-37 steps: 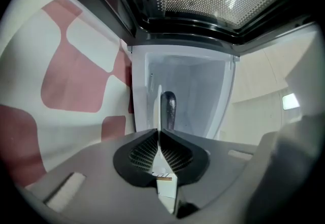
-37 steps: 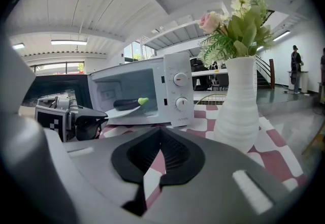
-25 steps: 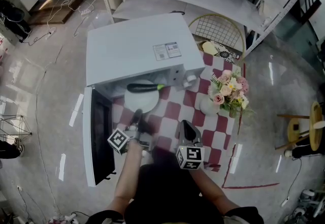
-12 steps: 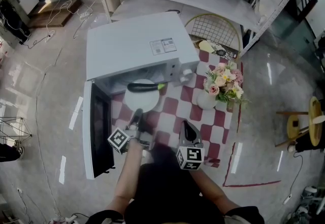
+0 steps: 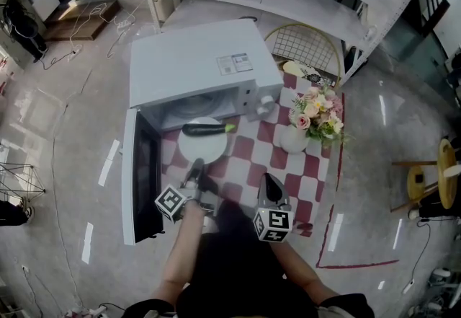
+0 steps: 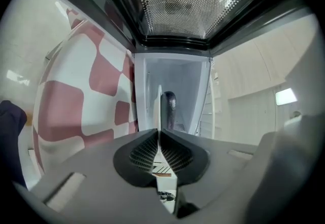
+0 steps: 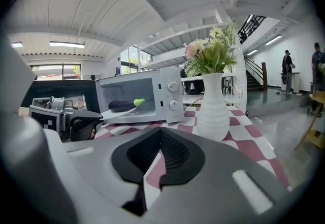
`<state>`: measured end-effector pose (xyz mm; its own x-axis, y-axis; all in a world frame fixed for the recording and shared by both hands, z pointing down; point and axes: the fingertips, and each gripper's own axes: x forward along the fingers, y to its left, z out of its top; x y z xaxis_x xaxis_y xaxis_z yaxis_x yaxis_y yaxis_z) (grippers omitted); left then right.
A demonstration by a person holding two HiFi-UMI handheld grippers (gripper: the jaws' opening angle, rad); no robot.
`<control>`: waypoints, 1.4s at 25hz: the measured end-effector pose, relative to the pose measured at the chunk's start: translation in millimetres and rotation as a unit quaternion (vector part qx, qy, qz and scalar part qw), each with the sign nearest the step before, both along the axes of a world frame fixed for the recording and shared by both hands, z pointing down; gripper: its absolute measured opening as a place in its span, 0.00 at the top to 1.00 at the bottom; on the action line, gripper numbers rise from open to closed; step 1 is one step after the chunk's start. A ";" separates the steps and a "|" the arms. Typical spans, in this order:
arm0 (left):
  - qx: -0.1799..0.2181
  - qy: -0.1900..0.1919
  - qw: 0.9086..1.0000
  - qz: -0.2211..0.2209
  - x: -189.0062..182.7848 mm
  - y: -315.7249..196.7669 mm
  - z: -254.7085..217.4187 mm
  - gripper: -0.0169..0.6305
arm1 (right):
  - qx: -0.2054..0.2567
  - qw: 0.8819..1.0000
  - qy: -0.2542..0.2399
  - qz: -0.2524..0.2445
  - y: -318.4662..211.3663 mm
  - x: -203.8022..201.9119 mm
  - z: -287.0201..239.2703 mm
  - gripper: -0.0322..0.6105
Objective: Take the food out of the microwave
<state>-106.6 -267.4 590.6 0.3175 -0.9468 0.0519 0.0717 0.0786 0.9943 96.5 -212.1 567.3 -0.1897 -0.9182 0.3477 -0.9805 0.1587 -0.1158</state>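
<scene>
I am clamping my left gripper [image 5: 194, 171] on the near rim of the white plate [image 5: 202, 145]; the left gripper view is showing that rim edge-on, pinched tight with no gap. My right gripper [image 5: 268, 181] is hanging at 3 o'clock of the left one over the checked tablecloth [image 5: 248, 158], its jaws pressed together on nothing. The eggplant [image 5: 205, 128], dark with a green stem, is lying crosswise on the far half of the plate, at 12 o'clock of my left gripper. The plate is sitting mostly outside the microwave [image 5: 198, 68], over the cloth, with only its far edge at the mouth of the cavity. The microwave door [image 5: 142, 179] is standing fully open at 9 o'clock. I am judging the step in hand to be the drawing-out of the loaded plate, and it is looking nearly complete. The next move, as I am reading it, is calling for a level pull toward 6 o'clock until the far rim is clearing the opening. The plate needs keeping flat, since a one-sided pinch is leaving the eggplant free to roll. A set-down on open cloth would follow, well short of the vase of flowers [image 5: 294, 142] at 2 o'clock. Count: one microwave, one door, one plate, one eggplant, one vase, two grippers.
</scene>
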 end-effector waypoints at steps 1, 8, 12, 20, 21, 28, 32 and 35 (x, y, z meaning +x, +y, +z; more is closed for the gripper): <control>0.003 0.002 1.000 0.000 0.6 1.3 -2.8 0.95 | 0.001 1.000 0.000 0.001 1.2 0.4 -0.8 0.95; 0.002 -0.009 1.000 0.015 5.7 17.3 -4.3 0.95 | -0.001 1.000 -0.014 0.012 14.5 4.0 -3.4 0.95; 0.007 -0.011 1.000 0.024 9.3 27.0 -5.6 0.95 | -0.003 1.000 -0.018 0.019 24.1 4.9 -3.0 0.95; 0.014 0.004 0.999 0.040 19.4 45.5 -8.1 0.95 | -0.003 0.999 -0.014 0.032 44.2 9.1 -4.7 0.95; 0.016 0.004 0.999 0.043 20.7 48.1 -7.4 0.95 | -0.004 0.999 -0.013 0.033 46.6 9.5 -4.2 0.95; 0.022 0.002 0.998 0.065 31.3 65.4 -8.2 0.95 | -0.006 0.999 -0.005 0.039 60.1 15.1 -2.7 0.95; 0.016 0.001 0.997 0.079 36.6 75.3 -4.1 0.95 | -0.003 0.999 -0.003 0.052 66.6 24.4 -6.1 0.95; 0.014 0.003 0.996 0.088 43.2 79.9 -4.6 0.95 | -0.002 0.998 0.001 0.063 70.7 33.4 -6.3 0.95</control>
<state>-63.5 -187.5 586.0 0.4791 -0.8775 0.0234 0.0656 0.0623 0.9959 129.9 -141.4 561.0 -0.0716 -0.9335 0.3514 -0.9929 0.0329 -0.1147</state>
